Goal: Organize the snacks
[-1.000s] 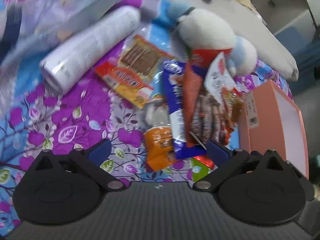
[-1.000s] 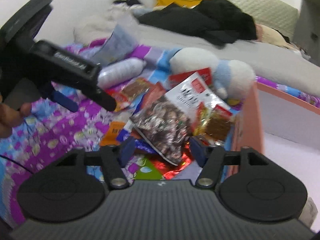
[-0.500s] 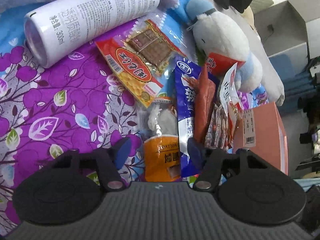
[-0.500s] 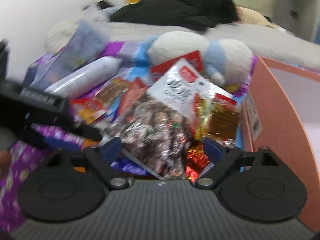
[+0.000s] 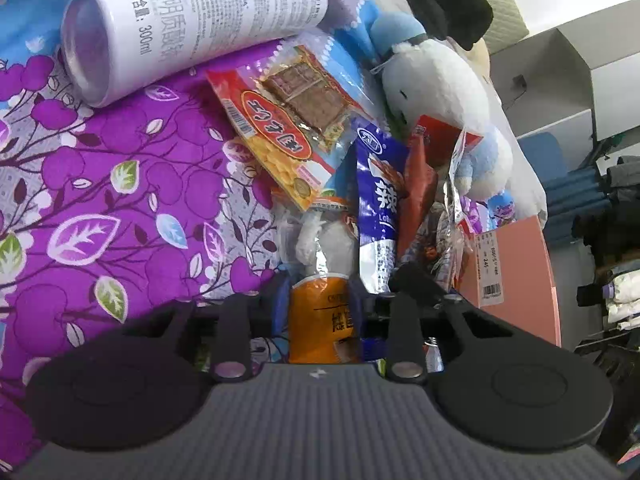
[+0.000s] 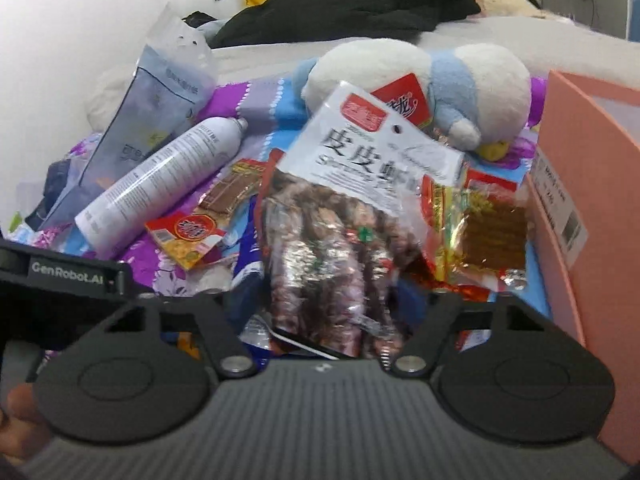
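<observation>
1. Spreading under everything: purple floral bedspread, snacks heaped toward its right side.
2. Pink box stands at the right edge of the heap, open and, by my reading, the likely destination; its inside is hidden.
3. Plush toy lies at the far side, its lower part touching the top packets. White bottle lies on its side, far left; not a snack.
4. Large shrimp-snack bag tops the heap. Right gripper has just been closing, jaws about half open around the bag's near end; whether the pads press it, I cannot tell. Risk: the crinkly foil slides out, or the gold packet touching it drags along.
5. Orange packet sits at the near edge, tucked under the blue packet. Left gripper has just been closing, jaws narrow and pressing the packet's sides. Risk: lifting tips the overlapping blue packet off the heap.
</observation>
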Tool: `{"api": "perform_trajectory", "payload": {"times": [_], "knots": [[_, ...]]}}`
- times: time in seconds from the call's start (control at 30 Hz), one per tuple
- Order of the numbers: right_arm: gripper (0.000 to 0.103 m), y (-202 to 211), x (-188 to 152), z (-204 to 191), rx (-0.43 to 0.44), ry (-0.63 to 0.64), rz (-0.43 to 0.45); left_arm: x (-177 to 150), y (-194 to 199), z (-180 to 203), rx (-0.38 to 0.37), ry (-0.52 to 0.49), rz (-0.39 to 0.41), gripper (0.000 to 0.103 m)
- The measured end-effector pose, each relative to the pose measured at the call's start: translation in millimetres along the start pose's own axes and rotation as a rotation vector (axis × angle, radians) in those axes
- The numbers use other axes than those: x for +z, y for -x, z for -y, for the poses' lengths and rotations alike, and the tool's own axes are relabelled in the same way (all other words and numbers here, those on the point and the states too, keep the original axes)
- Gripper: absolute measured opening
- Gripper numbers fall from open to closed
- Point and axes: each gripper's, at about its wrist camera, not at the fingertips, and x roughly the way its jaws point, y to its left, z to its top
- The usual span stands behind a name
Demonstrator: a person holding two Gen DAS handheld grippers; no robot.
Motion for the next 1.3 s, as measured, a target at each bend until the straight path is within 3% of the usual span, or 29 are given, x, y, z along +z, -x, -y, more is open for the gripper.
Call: {"api": "perform_trajectory", "payload": {"times": [0.23,0.7,0.8,1.1,1.3], "knots": [[0.045,20.8,-0.6,2.9,0.015,0.008,-0.001,-10.5,13.6,4.6,0.002,0.014,0.003,0.023],[0.041,100.8,-39.1,-7.7,0.010,0.066,-0.012,-72.1,82.5,5.3,0.069,0.022,0.021,0.021],[0.040,118.9,-50.0,-10.0,0.000,0.069,-0.028,-90.3,93.4,3.1,0.069,0.049,-0.005,0.021],[0.041,175.7,-98.5,-16.0,-0.050,0.135,-0.062,-140.5,120.8,14.2,0.107,-0.049,-0.065,0.021],[0.041,191.2,-122.5,-14.0,-0.080,0.150,-0.090,-140.6,127.0,19.0,0.154,-0.102,-0.073,0.022]]}}
